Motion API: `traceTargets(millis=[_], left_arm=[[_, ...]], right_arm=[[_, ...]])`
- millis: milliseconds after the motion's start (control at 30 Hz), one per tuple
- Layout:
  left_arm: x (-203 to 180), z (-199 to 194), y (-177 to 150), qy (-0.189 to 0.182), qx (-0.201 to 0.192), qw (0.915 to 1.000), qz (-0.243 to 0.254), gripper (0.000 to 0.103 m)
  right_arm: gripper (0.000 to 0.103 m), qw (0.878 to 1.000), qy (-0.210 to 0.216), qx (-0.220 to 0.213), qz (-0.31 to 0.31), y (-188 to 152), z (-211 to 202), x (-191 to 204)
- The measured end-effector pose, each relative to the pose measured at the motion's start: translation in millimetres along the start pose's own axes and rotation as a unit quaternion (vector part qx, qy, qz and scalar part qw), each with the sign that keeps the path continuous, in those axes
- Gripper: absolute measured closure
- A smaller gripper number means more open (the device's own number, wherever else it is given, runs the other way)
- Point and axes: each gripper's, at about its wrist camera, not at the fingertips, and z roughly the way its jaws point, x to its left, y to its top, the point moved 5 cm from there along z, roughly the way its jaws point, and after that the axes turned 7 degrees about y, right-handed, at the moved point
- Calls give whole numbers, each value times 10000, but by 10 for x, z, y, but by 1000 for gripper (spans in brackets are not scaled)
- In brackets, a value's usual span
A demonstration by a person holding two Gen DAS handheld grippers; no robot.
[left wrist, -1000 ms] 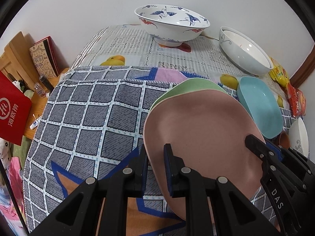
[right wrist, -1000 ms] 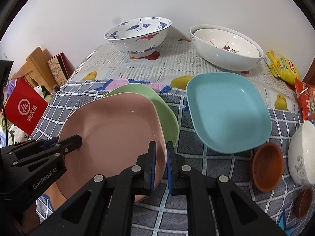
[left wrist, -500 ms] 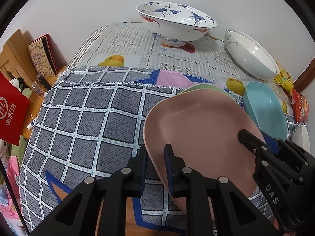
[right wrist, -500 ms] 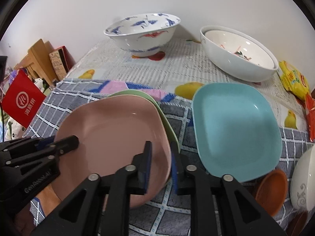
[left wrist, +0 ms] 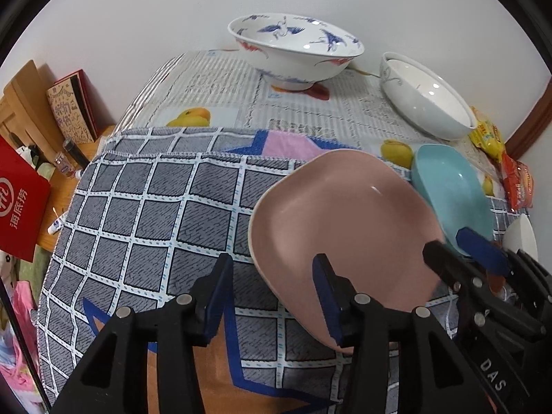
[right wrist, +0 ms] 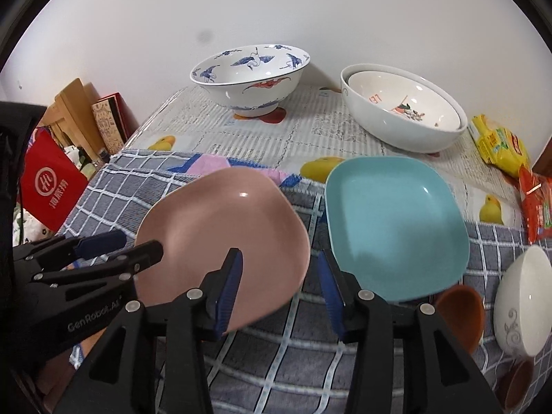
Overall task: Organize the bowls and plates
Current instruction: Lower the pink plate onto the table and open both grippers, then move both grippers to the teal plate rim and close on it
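A pink plate (left wrist: 345,227) lies on the checked cloth and covers the green plate beneath it, which no longer shows; it also shows in the right wrist view (right wrist: 224,238). My left gripper (left wrist: 272,296) is open, its jaws astride the plate's left rim. My right gripper (right wrist: 279,286) is open, its jaws astride the plate's right rim. A light-blue plate (right wrist: 393,224) lies just right of the pink one and shows in the left wrist view (left wrist: 452,189) too.
A blue-crane bowl (right wrist: 250,76) and nested white bowls (right wrist: 403,114) stand at the back. A small white bowl (right wrist: 524,300) and brown saucers (right wrist: 459,314) lie at the right. Snack packets (right wrist: 500,145) lie far right. A red bag (left wrist: 19,203) and books are left of the table.
Both grippers have opened and let go of the pink plate. It has come down onto the green plate, which is now hidden under it.
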Motion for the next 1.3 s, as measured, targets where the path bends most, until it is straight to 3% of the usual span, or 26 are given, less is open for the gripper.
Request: traceTargets(millis=[333,433,567,633,867,1067,1300], left_arm=[[-182,-418,-12,-26,-437,9989,155,57],[-295,-589,-6,-34,-612,9978,238,57],[-472,-810,-8,-75,-850,9958,335,57],[-584,-927,-19,-25,-988,9941,447,57],[-1002,-1269,-59,-25,-1322,9886,715,57],[-1275,-1438,-50,-202,-1386,9870,790,57],[-1445,-1542,-62,-115,-1428,9856,899,57]], right_arm=[[58,9992,-294,-226,142,-128,-427,-168],[52,9981,-381,-409,265,-130,-632,-271],[37,9944,-512,-799,473,-139,-1003,-454],[35,9918,-666,-978,492,-163,-1197,-555],[20,9854,-1079,-1197,551,-299,-1713,-872],[13,9785,-1517,-1181,742,-428,-1978,-1121],[13,9760,-1335,-1432,951,-579,-2234,-1329]])
